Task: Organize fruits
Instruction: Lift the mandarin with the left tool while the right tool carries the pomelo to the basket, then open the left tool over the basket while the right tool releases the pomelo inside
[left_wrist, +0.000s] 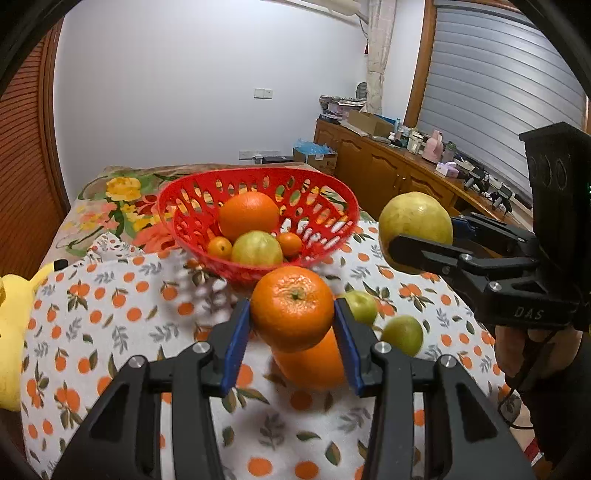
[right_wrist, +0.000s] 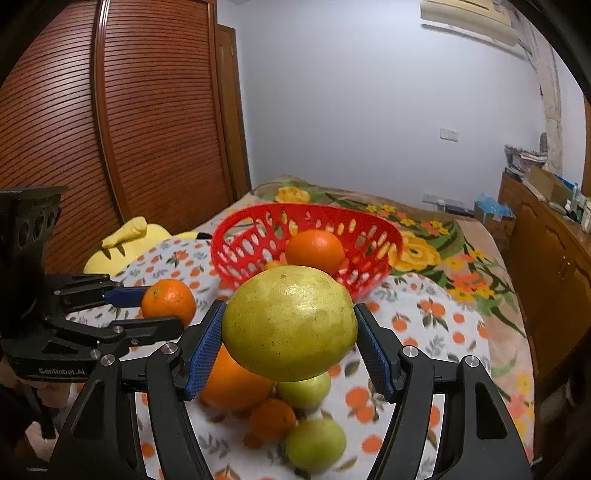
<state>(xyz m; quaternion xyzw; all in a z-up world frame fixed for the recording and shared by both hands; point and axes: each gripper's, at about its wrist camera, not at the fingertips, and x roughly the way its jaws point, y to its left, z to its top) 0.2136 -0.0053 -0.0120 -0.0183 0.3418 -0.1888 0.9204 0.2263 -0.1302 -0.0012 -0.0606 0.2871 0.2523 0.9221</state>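
Note:
My left gripper (left_wrist: 292, 325) is shut on an orange (left_wrist: 292, 307) and holds it above the cloth, in front of the red basket (left_wrist: 258, 218). My right gripper (right_wrist: 290, 332) is shut on a big yellow-green pomelo (right_wrist: 290, 323), held in the air to the right of the basket; it also shows in the left wrist view (left_wrist: 415, 229). The basket (right_wrist: 306, 240) holds a large orange (left_wrist: 248, 215), a green fruit (left_wrist: 256, 248) and two small oranges. Another orange (left_wrist: 314, 363) and two green fruits (left_wrist: 402, 334) lie on the cloth under the grippers.
An orange-print cloth (left_wrist: 110, 332) covers the bed over a floral blanket (left_wrist: 118, 199). A yellow plush toy (left_wrist: 11, 325) lies at the left. A wooden cabinet (left_wrist: 388, 162) with clutter stands at the right. A slatted wardrobe (right_wrist: 110, 129) is at the left.

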